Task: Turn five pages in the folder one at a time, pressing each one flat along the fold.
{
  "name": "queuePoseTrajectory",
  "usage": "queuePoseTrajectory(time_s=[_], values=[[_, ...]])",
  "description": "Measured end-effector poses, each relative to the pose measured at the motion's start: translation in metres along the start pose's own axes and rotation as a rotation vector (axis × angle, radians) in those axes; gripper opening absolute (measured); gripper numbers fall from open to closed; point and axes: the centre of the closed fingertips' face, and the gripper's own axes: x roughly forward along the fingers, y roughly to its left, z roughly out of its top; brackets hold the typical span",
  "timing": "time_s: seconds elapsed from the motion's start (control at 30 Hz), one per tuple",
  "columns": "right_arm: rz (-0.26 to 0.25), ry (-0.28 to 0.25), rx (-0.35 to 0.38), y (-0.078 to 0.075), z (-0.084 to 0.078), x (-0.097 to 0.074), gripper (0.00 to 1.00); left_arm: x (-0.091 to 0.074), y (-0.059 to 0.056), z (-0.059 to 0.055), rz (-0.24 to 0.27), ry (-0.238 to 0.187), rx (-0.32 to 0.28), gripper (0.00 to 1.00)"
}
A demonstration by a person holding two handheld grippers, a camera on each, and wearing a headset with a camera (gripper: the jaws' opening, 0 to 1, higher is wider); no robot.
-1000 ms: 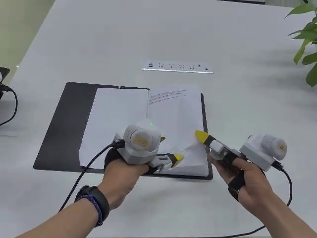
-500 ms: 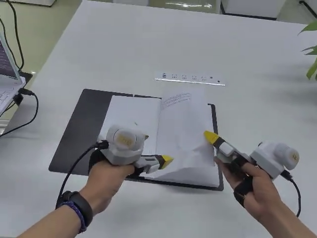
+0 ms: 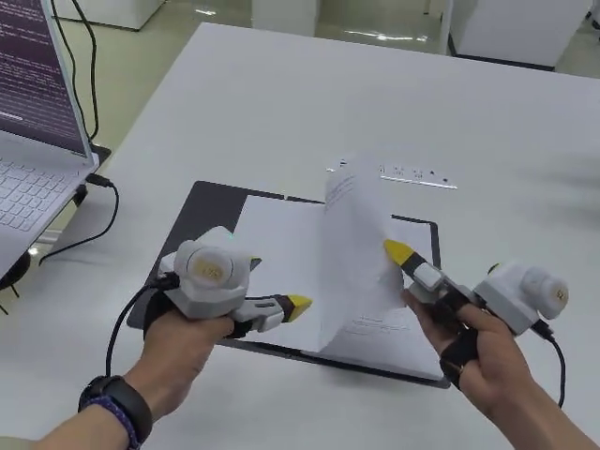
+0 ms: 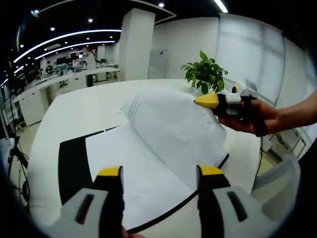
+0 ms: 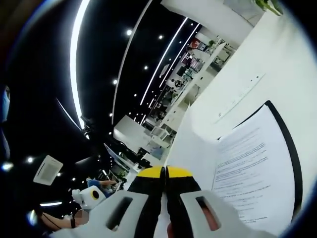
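Note:
A black folder (image 3: 201,204) lies open on the white table, with white sheets on both sides. One page (image 3: 354,246) stands nearly upright over the fold. My right gripper (image 3: 399,252) is shut on its right edge; in the right gripper view the page (image 5: 197,147) runs down between the closed yellow tips (image 5: 165,171). My left gripper (image 3: 297,304) hovers open over the folder's front edge, left of the raised page and not touching it. The left gripper view has the open jaws (image 4: 160,171) facing the lifted page (image 4: 173,119), the folder (image 4: 71,159) and the right gripper (image 4: 208,100).
An open laptop (image 3: 36,122) sits at the table's left edge, with cables (image 3: 94,217) trailing beside it. A white power strip (image 3: 414,175) lies behind the folder. A potted plant (image 4: 205,74) stands at the far side of the table.
The right gripper has raised the page from a low curl to nearly upright. The left gripper has drawn back left from the page's corner. The head camera has shifted.

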Motion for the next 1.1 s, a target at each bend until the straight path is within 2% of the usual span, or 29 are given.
queuePoseTrajectory(time_s=[0.17,0.43,0.6,0.9,1.1], values=[[0.026,0.018,0.001,0.014,-0.01,0.015,0.0,-0.014,0.01,-0.001,0.017,-0.011,-0.011,0.6],[0.047,0.07,-0.009,0.022,-0.03,0.032,0.0,-0.034,0.03,-0.003,0.055,-0.019,-0.014,0.6],[0.05,0.095,0.0,0.022,-0.042,0.042,0.0,-0.045,0.041,-0.006,0.076,-0.021,-0.018,0.6],[0.035,0.134,0.025,0.016,-0.066,0.056,0.0,-0.058,0.049,-0.014,0.089,-0.017,-0.021,0.61],[0.026,0.161,0.041,0.014,-0.081,0.07,0.0,-0.067,0.06,-0.02,0.108,-0.019,-0.036,0.61]])
